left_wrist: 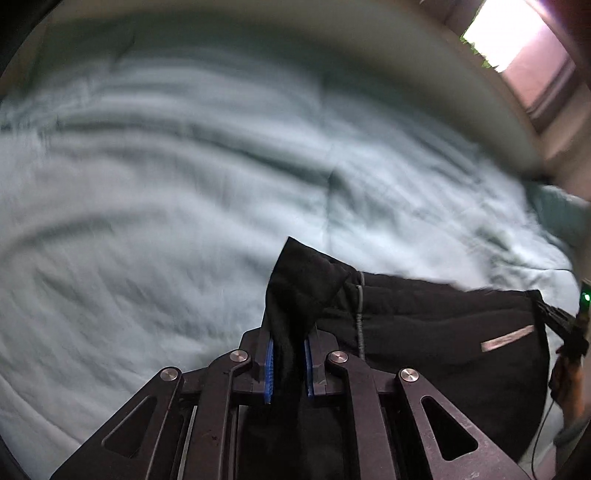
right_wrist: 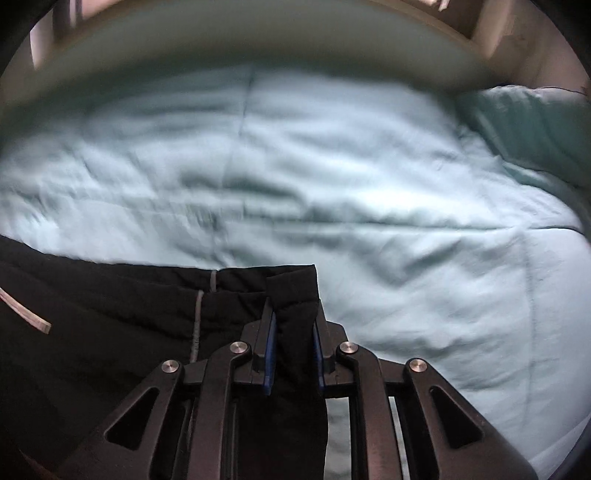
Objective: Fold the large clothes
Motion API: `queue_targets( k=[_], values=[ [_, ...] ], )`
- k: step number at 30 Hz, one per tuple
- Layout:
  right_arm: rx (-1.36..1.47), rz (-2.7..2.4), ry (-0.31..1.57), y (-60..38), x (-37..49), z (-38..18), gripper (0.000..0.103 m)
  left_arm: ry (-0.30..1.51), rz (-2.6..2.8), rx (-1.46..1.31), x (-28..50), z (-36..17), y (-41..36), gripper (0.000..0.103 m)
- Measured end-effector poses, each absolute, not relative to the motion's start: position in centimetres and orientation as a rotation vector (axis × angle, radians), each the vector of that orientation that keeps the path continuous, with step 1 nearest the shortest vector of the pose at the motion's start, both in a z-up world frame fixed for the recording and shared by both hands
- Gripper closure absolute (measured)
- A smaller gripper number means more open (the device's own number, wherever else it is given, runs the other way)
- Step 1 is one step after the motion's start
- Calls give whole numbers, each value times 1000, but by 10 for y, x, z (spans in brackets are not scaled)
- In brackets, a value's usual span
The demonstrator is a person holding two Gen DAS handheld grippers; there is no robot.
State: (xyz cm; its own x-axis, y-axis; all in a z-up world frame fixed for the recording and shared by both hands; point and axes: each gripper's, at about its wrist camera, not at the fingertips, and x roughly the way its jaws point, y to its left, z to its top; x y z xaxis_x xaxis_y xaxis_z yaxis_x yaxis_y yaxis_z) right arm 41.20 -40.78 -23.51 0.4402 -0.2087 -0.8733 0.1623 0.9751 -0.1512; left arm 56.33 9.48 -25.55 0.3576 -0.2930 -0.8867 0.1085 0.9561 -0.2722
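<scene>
A black garment (left_wrist: 424,325) with a grey drawstring and a pale reflective stripe lies on a light teal bedspread (left_wrist: 166,192). My left gripper (left_wrist: 290,350) is shut on one corner of its edge, the black cloth pinched between the blue pads. In the right wrist view the same black garment (right_wrist: 110,332) stretches off to the left, and my right gripper (right_wrist: 293,343) is shut on its other corner. The right gripper (left_wrist: 565,328) also shows at the far right edge of the left wrist view, holding the cloth. Both views are motion-blurred.
The teal bedspread (right_wrist: 369,221) fills most of both views, wrinkled and quilted. A teal pillow (right_wrist: 528,125) lies at the upper right. A pale bed rim (right_wrist: 240,40) curves along the top, and a bright window (left_wrist: 509,33) sits in the far corner.
</scene>
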Motion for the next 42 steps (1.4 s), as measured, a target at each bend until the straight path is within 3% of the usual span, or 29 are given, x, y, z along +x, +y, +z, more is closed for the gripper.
queue_targets(
  k=[5,7,11,12,13,15,20,22,23,31,36,42],
  values=[
    [-16,-220,1155,-406,412,-263,82,1219,-243,-163,568,-274,91,83],
    [-5,-214,1180,-411,414,-265,76,1243,-237,-196,572,-274,97,69],
    [70,-194,1127,-428,397,-240,74,1185,-340,-434,560,-243,140,69],
    [81,-197,1095,-431,389,-227,67,1156,-360,-483,555,-230,153,69],
    [102,-200,1062,-436,379,-214,51,1137,-354,-496,551,-221,161,69],
    [154,-195,1001,-441,363,-191,35,1082,-317,-456,538,-191,176,69],
    [273,-117,939,-412,318,-141,34,991,-366,-363,489,-136,158,68],
    [295,-69,946,-376,298,-137,20,971,-414,-314,463,-124,126,63],
    [293,-42,952,-359,292,-138,18,970,-443,-300,452,-123,108,62],
    [136,33,1076,-237,293,-199,17,1073,-552,31,378,-188,-51,61],
    [23,5,1155,-221,301,-254,14,1198,-470,57,389,-251,-63,62],
    [88,48,1175,-230,302,-238,14,1215,-509,-21,397,-231,-52,62]
  ],
)
